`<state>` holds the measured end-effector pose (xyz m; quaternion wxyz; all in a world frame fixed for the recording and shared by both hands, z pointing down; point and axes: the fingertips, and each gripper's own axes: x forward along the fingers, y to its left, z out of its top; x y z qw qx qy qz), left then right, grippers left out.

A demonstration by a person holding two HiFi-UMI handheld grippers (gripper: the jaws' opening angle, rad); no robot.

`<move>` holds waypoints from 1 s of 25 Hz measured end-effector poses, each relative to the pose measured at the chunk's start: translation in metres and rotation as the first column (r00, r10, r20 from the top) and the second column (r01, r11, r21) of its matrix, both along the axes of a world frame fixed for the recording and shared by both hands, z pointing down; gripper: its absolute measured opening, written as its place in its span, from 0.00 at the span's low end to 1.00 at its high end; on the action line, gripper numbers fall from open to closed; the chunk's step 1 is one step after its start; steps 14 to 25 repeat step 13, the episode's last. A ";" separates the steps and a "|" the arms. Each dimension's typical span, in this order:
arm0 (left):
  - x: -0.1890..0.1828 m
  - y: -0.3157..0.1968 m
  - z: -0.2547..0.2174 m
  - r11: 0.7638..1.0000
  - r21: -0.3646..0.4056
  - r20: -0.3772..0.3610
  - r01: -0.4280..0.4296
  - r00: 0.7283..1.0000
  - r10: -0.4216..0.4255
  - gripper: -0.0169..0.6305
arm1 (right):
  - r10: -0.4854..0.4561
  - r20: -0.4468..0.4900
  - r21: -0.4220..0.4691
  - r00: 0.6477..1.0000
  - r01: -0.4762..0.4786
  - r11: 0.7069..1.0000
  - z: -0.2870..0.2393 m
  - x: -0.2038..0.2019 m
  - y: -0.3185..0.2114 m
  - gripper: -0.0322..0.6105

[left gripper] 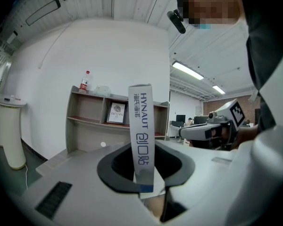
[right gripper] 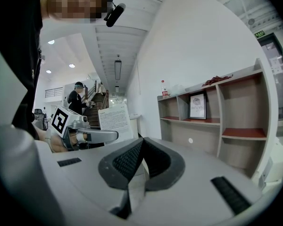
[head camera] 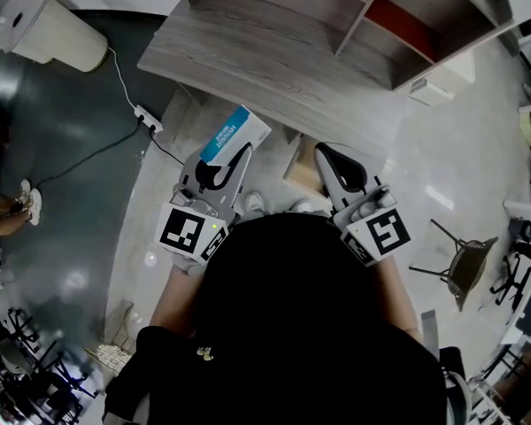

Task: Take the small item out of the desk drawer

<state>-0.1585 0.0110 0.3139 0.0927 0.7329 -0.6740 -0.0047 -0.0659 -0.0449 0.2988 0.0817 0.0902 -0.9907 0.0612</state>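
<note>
A small white and blue box (head camera: pixel 235 135) printed HYNAUT stands upright in my left gripper (head camera: pixel 219 172), which is shut on its lower edge. In the left gripper view the box (left gripper: pixel 142 131) rises narrow-side on between the pads of the left gripper (left gripper: pixel 144 186). My right gripper (head camera: pixel 337 172) is held beside it, shut, with nothing between its pads; its tips meet in the right gripper view (right gripper: pixel 141 144). Both grippers hang close to my body, short of the grey wooden desk (head camera: pixel 274 56). A pale wooden part (head camera: pixel 302 168) shows under the desk's near edge; I cannot tell whether it is the drawer.
A shelf unit (head camera: pixel 407 25) stands on the desk's back, with a bottle (left gripper: pixel 85 81) on top and a framed card (left gripper: pixel 116 113) inside. A white cylinder (head camera: pixel 49 25), a power strip (head camera: pixel 148 118) with its cable, and a chair (head camera: pixel 465 268) stand on the floor around me.
</note>
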 end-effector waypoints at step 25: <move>0.008 -0.010 0.003 1.000 -0.008 -0.007 -0.013 1.000 0.013 0.16 | 0.039 0.005 0.015 0.999 -0.039 0.999 -0.001 0.011 -0.012 0.05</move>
